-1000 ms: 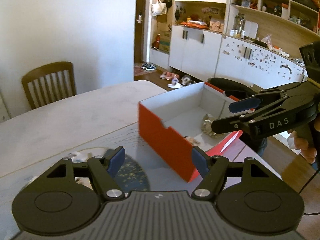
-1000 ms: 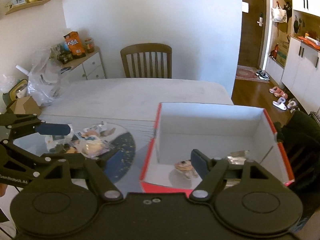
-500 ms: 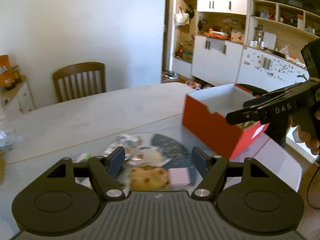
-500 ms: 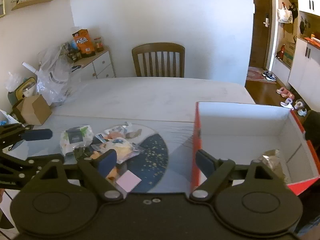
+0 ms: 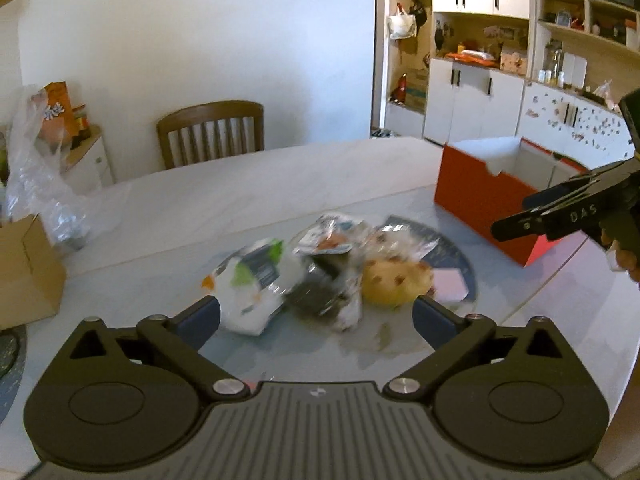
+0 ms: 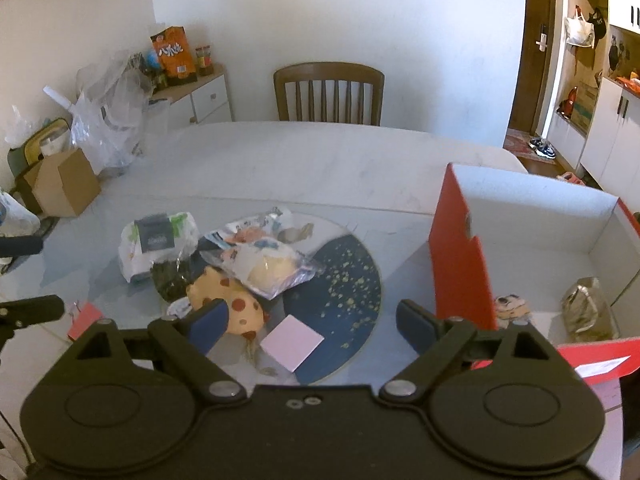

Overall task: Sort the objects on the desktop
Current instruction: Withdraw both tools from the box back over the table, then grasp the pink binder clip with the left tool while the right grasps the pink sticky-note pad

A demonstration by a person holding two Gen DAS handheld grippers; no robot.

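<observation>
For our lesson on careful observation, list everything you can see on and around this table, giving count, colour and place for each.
Box: one, red outside, white inside, table's right side.
Foil packet: one, silver, inside box.
Small toy: one, pale, inside box.
Spotted plush: one, yellow with red dots, on round mat.
Pink pad: one, mat's near edge.
Wrapped snacks: several, mixed colours, piled on mat.
Chair: one, brown, far side.
Cardboard box: one, brown, left.
Left gripper: black, open.
Right gripper: black, open.
</observation>
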